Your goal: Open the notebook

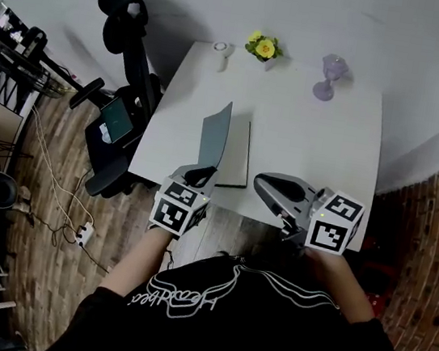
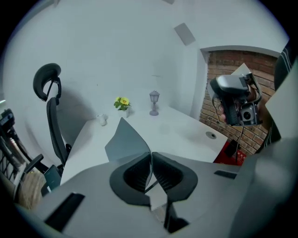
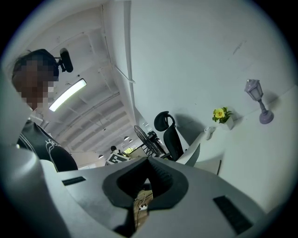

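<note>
1. At the near edge of the worktop [image 1: 315, 136], the notebook [image 1: 237, 158] is lying with its long axis running away from you. Its grey cover [image 1: 216, 133] is standing steeply up along the left long side, and the pages below it are lying flat.
2. You are gripping that cover by its near end with the left gripper [image 1: 199, 177]. In the left gripper view, the pads are clenched on the thin grey sheet, which is rising beyond the jaws.
3. The coming move is turning on the hinge. It seems to be lying along the notebook's left edge, so the cover would need to be swung further left and down, away from the pages. The left gripper is the nearer one and is already on it.
4. The right gripper [image 1: 265, 186] is hanging just beside the notebook's near right corner and pointing across toward it. Its jaws are closed together with nothing between them.
5. A yellow flower pot [image 1: 264, 48], a purple ornament [image 1: 329, 75] and a small white object [image 1: 221, 52] are standing along the far edge, well apart from the notebook.
6. An office chair [image 1: 124, 75] is standing off the worktop's left side, but the surface left of the cover is looking bare, so nothing seems to be blocking the swing.
</note>
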`<state>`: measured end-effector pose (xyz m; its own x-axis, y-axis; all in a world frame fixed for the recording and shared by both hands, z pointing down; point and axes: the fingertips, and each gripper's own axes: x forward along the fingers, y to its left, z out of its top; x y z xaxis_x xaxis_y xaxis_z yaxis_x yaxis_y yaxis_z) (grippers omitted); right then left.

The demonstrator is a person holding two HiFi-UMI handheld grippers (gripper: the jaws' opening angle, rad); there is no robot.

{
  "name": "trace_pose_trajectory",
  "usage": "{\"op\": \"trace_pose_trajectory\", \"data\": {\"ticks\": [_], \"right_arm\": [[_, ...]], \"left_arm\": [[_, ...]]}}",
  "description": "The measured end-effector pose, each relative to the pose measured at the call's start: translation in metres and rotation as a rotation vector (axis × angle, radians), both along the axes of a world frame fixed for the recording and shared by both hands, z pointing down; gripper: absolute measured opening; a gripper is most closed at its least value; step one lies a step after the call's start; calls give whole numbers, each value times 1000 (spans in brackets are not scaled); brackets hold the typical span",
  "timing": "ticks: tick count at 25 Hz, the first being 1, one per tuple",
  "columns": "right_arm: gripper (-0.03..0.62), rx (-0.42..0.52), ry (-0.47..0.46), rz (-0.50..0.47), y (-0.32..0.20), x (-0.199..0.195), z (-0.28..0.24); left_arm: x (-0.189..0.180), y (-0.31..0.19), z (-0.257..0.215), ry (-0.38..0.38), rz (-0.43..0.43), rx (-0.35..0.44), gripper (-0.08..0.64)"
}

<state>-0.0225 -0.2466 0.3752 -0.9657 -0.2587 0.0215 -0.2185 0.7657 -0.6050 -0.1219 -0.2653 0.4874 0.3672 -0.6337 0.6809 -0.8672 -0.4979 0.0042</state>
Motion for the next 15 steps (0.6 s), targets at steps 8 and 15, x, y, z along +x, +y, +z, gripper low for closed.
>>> {"op": "trace_pose_trajectory", "data": {"ticks": [8, 15], "right_arm": [[2, -10, 39, 18, 15, -23, 2], [2, 8, 71, 38, 24, -39, -1]], "left_arm": [[-26, 6, -15, -21, 19, 63, 43], [-52, 10, -22, 3, 14, 83, 43]]}}
